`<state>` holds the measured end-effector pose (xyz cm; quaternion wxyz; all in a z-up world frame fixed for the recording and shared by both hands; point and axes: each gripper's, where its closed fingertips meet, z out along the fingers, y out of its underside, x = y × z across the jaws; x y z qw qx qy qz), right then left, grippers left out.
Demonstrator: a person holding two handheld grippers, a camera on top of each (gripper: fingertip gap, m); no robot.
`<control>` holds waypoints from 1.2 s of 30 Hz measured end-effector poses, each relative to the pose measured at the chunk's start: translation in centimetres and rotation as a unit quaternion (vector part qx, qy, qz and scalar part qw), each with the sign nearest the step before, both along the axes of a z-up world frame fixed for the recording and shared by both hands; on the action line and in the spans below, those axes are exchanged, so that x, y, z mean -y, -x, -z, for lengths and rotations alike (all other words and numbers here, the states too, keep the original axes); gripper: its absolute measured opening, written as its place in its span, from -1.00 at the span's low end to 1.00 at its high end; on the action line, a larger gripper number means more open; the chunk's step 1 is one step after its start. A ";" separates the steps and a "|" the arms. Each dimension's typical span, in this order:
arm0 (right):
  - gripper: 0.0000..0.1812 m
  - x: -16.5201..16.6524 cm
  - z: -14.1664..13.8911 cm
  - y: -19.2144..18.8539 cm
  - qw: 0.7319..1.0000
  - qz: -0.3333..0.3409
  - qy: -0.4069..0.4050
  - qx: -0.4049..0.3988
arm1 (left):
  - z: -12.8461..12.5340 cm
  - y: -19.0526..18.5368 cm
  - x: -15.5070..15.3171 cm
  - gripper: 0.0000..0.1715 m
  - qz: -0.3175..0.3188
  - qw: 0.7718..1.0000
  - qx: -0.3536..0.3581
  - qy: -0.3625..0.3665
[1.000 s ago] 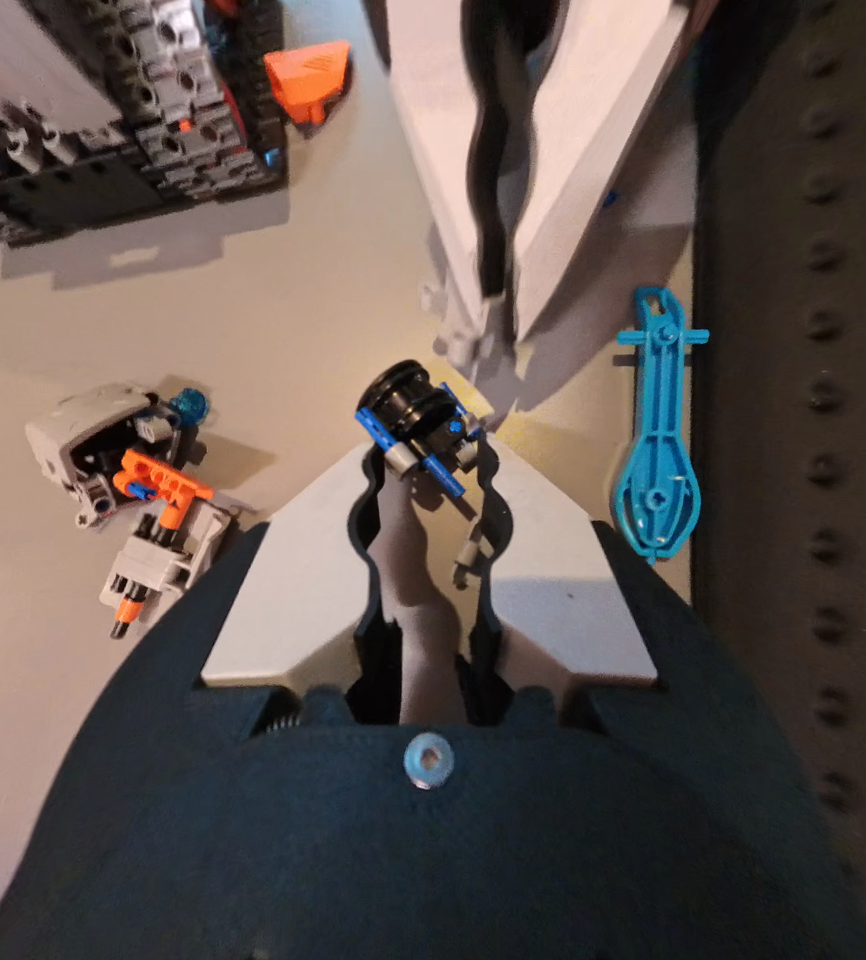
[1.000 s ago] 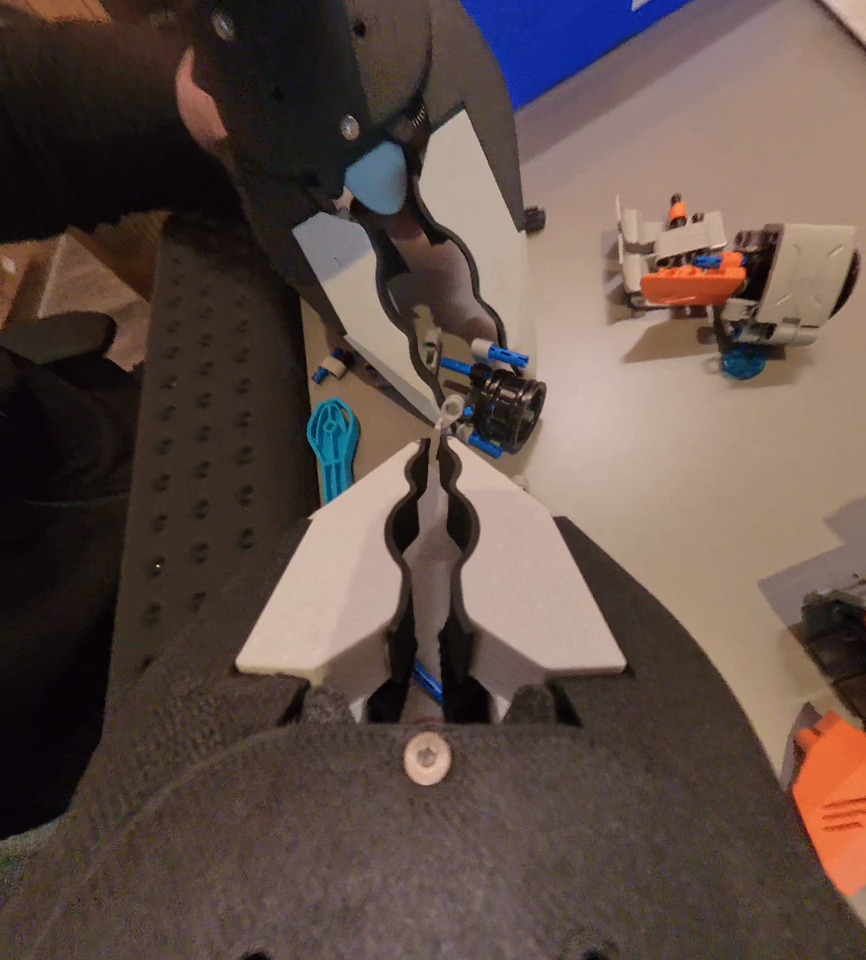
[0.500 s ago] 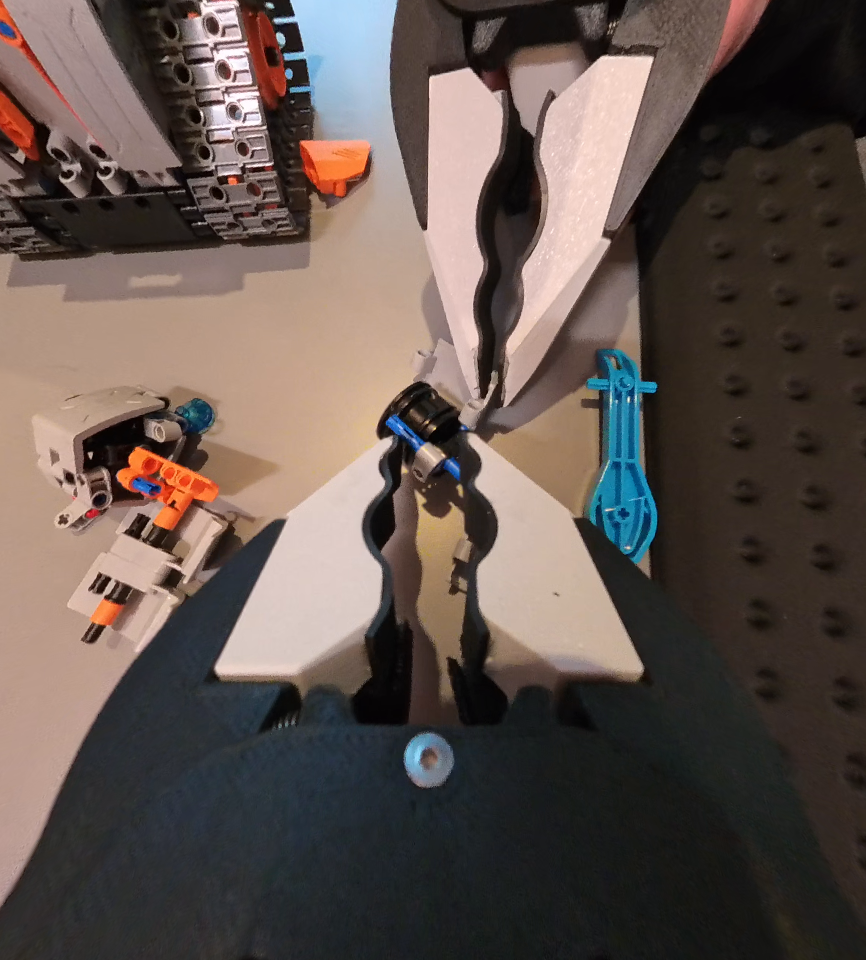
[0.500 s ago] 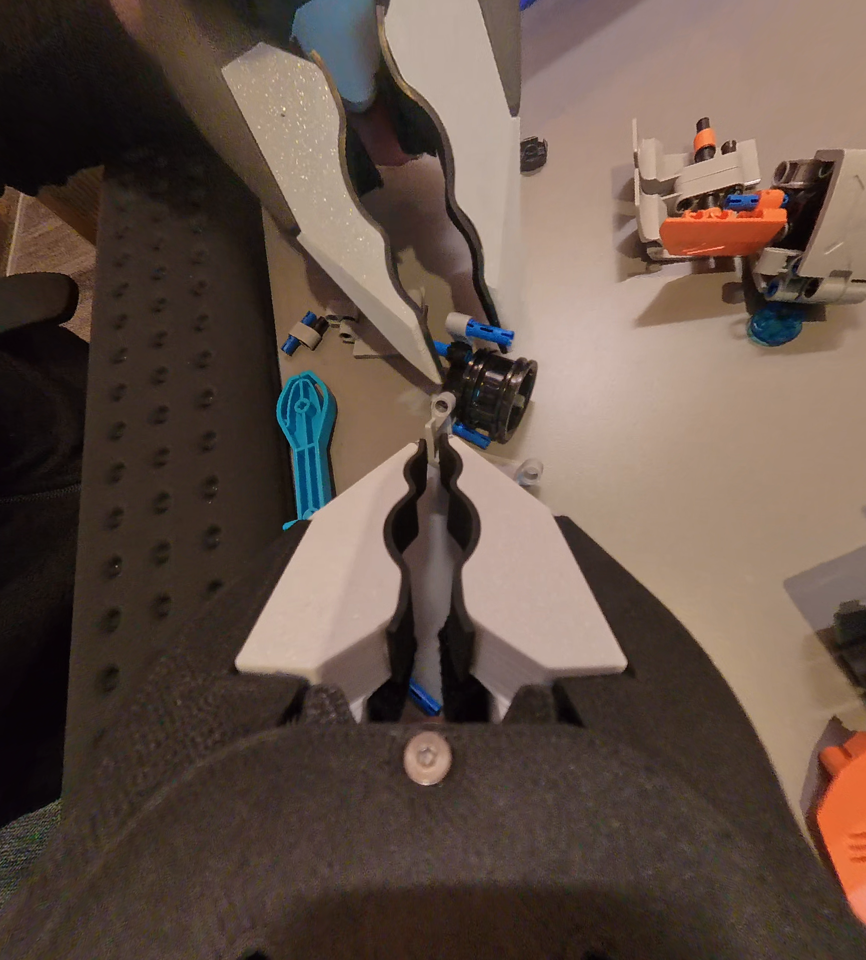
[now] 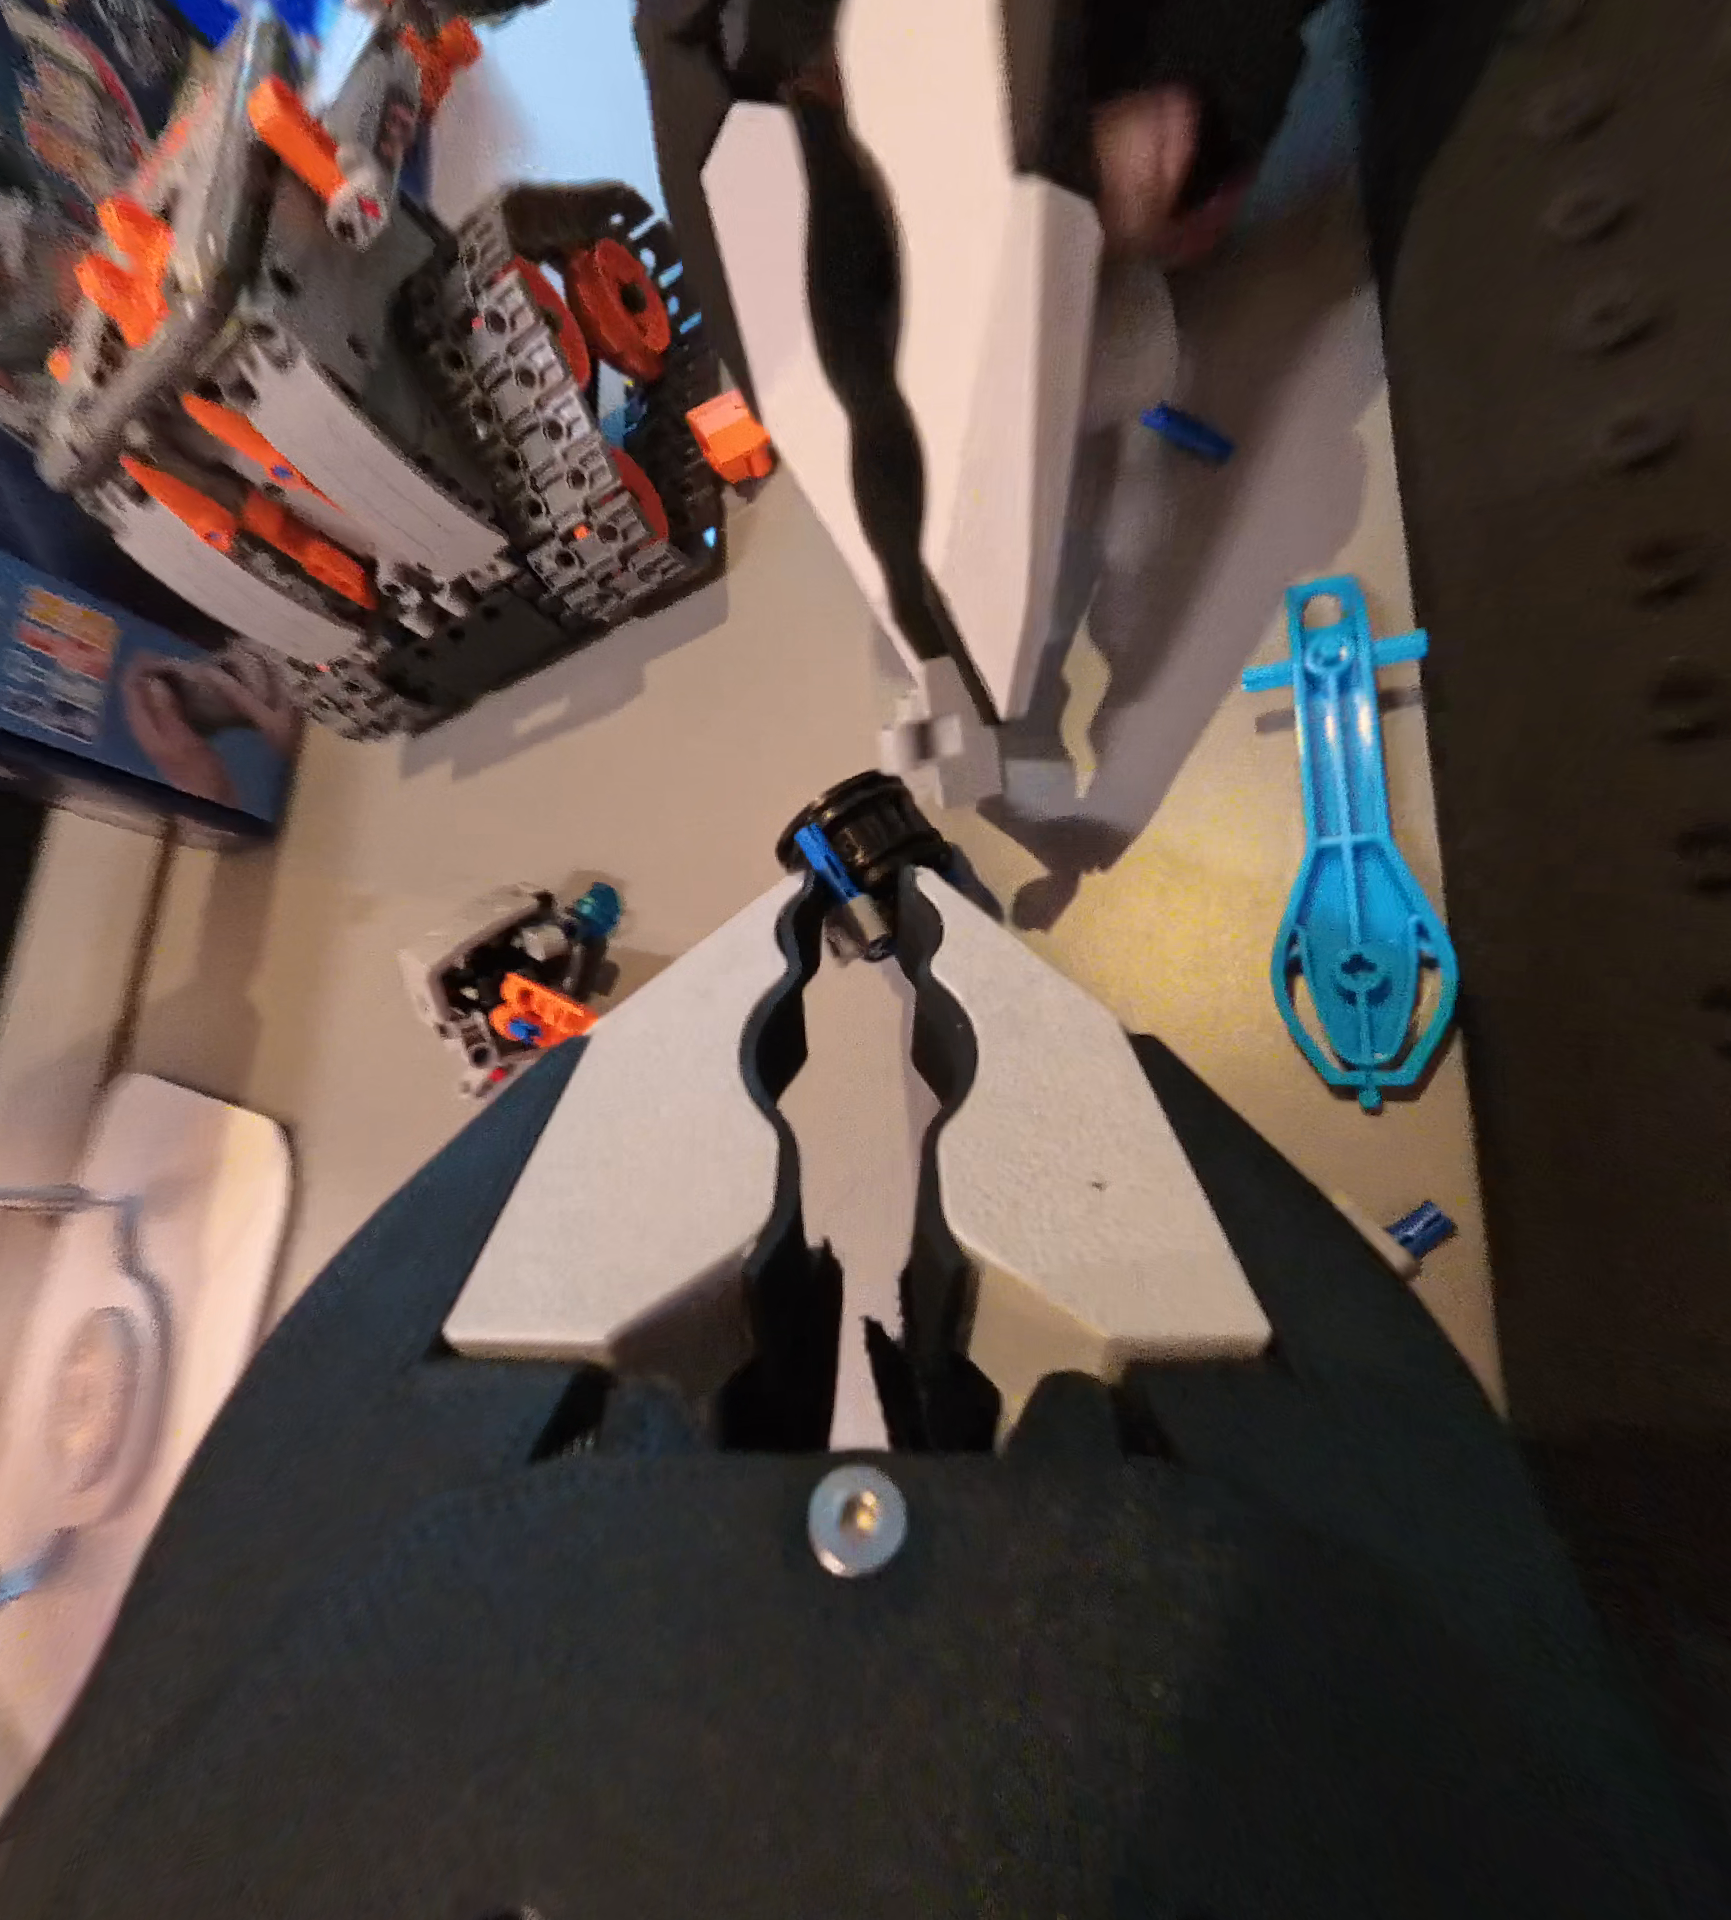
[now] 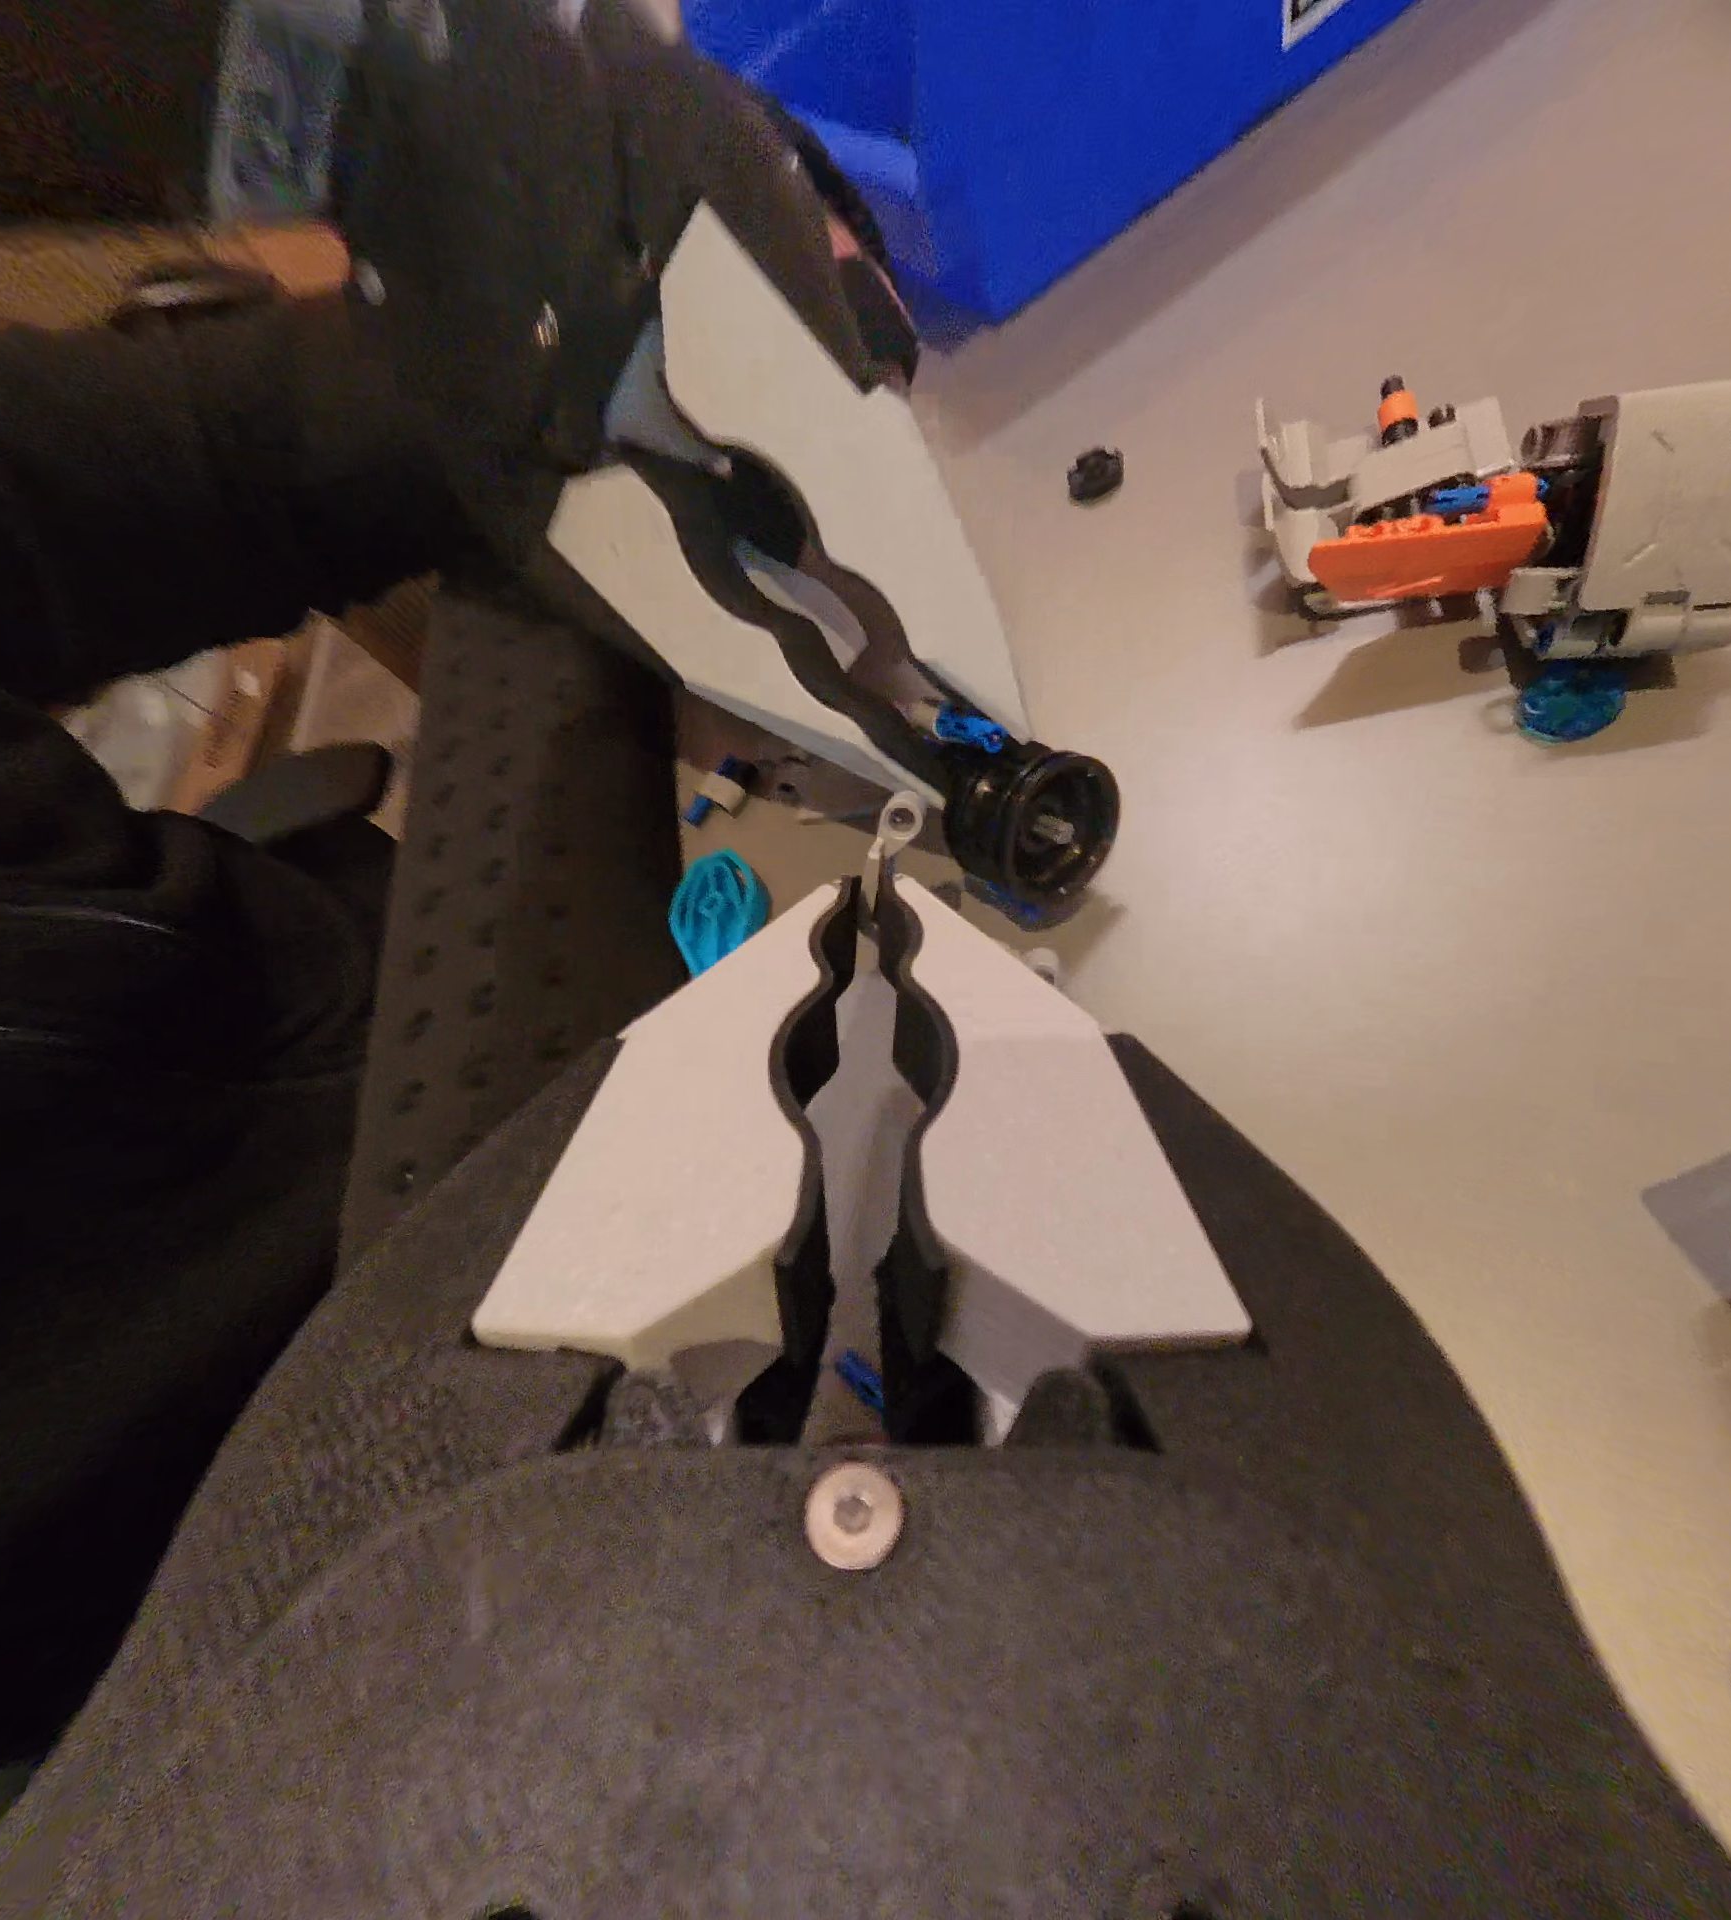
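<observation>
Black wheel hub (image 5: 866,831): rigid, light; left tongs (image 5: 856,914) clamp its blue axle.
Grey pin (image 6: 892,836): tiny, slippery; right tongs (image 6: 871,904) pinch its shank.

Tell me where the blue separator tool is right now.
In the left wrist view the blue separator tool lies flat on the table, right of the left claw, against the black studded mat.

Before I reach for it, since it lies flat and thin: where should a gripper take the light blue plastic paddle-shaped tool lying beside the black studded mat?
Grip the light blue plastic paddle-shaped tool on its narrow straight shaft, between the crossbar and the wide oval end. Come from above, fingers spanning its width: it lies flat on the grey tabletop, and the black studded mat probably crowds a sideways approach.
</observation>
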<state>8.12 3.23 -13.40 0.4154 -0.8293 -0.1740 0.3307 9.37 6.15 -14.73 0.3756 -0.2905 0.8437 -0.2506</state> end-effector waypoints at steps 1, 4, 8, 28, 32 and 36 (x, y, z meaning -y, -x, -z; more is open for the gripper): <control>-1.00 0.0 -0.4 0.1 1.000 -0.001 -0.002 -0.020 | -0.1 0.1 0.2 -0.86 0.009 0.999 0.018 -0.028; -1.00 -0.1 -0.7 0.0 0.999 0.002 0.006 -0.052 | -0.3 0.5 0.7 -0.86 0.029 0.992 0.063 -0.104; -1.00 0.0 -0.1 0.3 0.997 -0.009 0.030 -0.064 | -0.2 0.8 1.4 -0.87 0.053 0.974 0.104 -0.192; -1.00 0.9 0.2 1.2 0.994 -0.061 0.051 -0.068 | -0.5 1.2 2.0 -0.88 0.074 0.950 0.153 -0.262; -1.00 1.0 0.6 1.3 0.995 -0.065 0.058 -0.055 | -0.4 1.3 2.2 -0.88 0.077 0.943 0.159 -0.281; -1.00 1.0 1.1 1.4 0.995 -0.069 0.062 -0.030 | -0.1 1.2 2.2 -0.89 0.072 0.941 0.155 -0.291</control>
